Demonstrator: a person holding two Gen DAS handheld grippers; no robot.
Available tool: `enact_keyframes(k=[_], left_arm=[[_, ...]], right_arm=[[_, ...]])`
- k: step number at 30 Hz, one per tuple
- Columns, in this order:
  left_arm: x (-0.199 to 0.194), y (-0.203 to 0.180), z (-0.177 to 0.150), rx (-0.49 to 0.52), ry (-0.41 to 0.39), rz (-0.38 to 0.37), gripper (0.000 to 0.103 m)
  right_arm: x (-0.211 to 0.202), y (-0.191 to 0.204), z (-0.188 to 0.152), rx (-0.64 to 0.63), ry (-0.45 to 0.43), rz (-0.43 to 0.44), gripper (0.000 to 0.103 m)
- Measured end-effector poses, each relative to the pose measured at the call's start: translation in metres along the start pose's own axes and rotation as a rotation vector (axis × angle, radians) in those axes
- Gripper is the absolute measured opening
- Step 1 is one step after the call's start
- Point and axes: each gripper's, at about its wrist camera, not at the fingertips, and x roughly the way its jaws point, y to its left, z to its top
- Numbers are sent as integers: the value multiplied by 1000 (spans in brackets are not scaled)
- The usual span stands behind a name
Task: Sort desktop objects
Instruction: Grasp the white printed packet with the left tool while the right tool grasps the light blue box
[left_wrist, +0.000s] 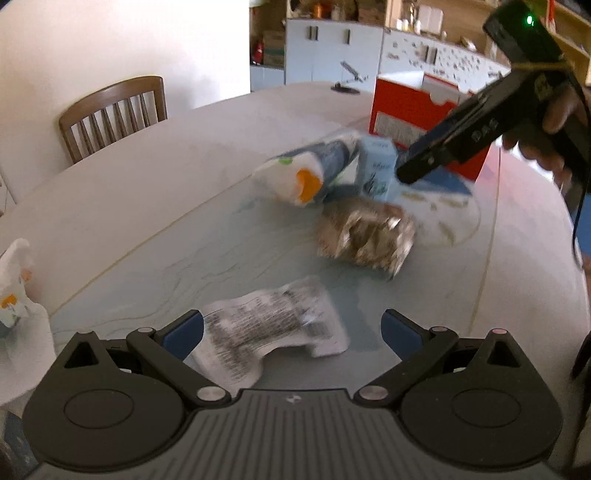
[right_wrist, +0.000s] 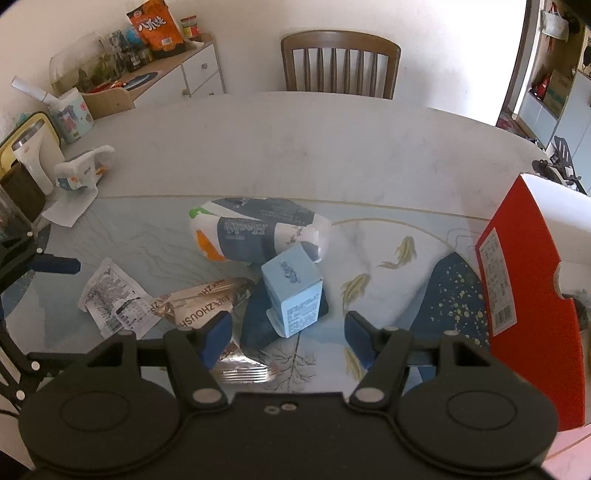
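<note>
A white printed wrapper (left_wrist: 273, 332) lies flat just ahead of my open, empty left gripper (left_wrist: 291, 332); it also shows in the right wrist view (right_wrist: 114, 299). A shiny foil snack pack (left_wrist: 365, 232) (right_wrist: 207, 306), a light blue carton (left_wrist: 376, 166) (right_wrist: 295, 295) and a tissue pack with blue, orange and green print (left_wrist: 306, 173) (right_wrist: 255, 229) lie in a cluster. My right gripper (right_wrist: 288, 332) is open and empty, hovering above the blue carton; its body (left_wrist: 480, 125) shows in the left wrist view.
A red box (left_wrist: 410, 110) (right_wrist: 517, 273) stands at the table's right side. A small tissue packet on a napkin (right_wrist: 81, 173) and a white appliance (right_wrist: 33, 155) sit at the left edge. A wooden chair (right_wrist: 340, 62) stands behind the table (right_wrist: 295, 140).
</note>
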Motion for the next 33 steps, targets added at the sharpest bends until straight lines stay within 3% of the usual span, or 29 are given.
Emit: enact_keyframes(k=[13, 22, 33], left_arm=[[19, 31, -15, 82, 89, 58, 102], [33, 17, -1, 158, 57, 100, 102], [53, 7, 11, 72, 48, 10, 101]], right_arm=[[12, -1, 3, 7, 24, -9, 67], [20, -1, 7, 1, 29, -17, 67], [33, -6, 10, 11, 31, -36, 65]])
